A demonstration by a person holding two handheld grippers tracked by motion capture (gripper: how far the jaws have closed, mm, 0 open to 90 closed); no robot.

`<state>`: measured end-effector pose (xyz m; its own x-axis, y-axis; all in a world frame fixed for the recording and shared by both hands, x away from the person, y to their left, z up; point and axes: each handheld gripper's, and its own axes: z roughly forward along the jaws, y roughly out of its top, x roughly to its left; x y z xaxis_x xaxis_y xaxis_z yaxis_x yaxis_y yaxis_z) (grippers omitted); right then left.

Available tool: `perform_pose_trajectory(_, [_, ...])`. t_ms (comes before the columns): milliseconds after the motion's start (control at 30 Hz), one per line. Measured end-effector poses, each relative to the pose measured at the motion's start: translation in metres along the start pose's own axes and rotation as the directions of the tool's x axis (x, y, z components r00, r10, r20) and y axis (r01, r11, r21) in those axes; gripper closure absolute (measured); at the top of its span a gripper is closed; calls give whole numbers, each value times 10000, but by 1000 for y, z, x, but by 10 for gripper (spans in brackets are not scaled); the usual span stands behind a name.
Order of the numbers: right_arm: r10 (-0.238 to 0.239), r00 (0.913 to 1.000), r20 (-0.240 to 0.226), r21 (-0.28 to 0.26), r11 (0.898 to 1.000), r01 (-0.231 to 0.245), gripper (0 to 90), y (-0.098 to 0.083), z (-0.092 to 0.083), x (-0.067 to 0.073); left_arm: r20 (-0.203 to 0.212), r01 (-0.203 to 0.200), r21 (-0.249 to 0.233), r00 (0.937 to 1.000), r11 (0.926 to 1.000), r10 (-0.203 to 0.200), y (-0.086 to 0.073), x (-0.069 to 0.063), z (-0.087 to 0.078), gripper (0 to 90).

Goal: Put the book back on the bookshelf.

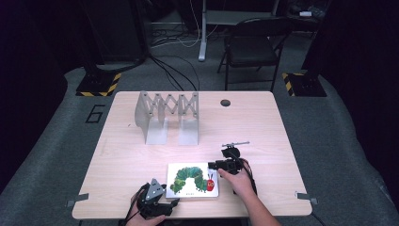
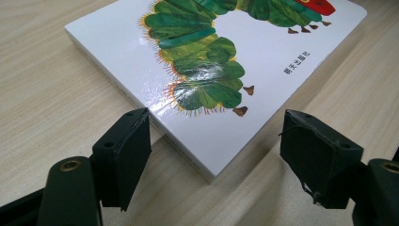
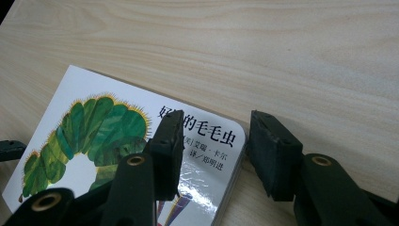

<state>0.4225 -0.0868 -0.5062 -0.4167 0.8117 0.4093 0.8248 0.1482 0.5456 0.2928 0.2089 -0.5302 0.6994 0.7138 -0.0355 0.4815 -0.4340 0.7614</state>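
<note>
Picture book [image 1: 192,180] with a green caterpillar cover lies flat on the worktop [image 1: 263,127], near its front edge, between both hands. Left gripper [image 2: 216,150], jaws apart, straddles the book's near-left corner, neither pad visibly touching it. Right gripper [image 3: 214,155] sits at the book's right edge, one jaw over the cover, the other off the side; a gap shows there, no clamping seen. Folding metal rack [image 1: 168,116] stands well behind the book.

Wooden table [image 1: 141,160], book [image 1: 193,180] (lying flat), metal rack [image 1: 168,116]
</note>
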Motion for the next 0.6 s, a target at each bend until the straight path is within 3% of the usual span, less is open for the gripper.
perform_pose_trajectory(400, [115,9999,-105,-66,9999,-116,563,0,-2,0,91,-27,21,10000,10000,27,0,0,0,229])
perform_pose_trajectory(600, [-149,9999,83,32,9999,149,563,0,-1,1,219,19,144,9998,9999,-22,1,0,0,229])
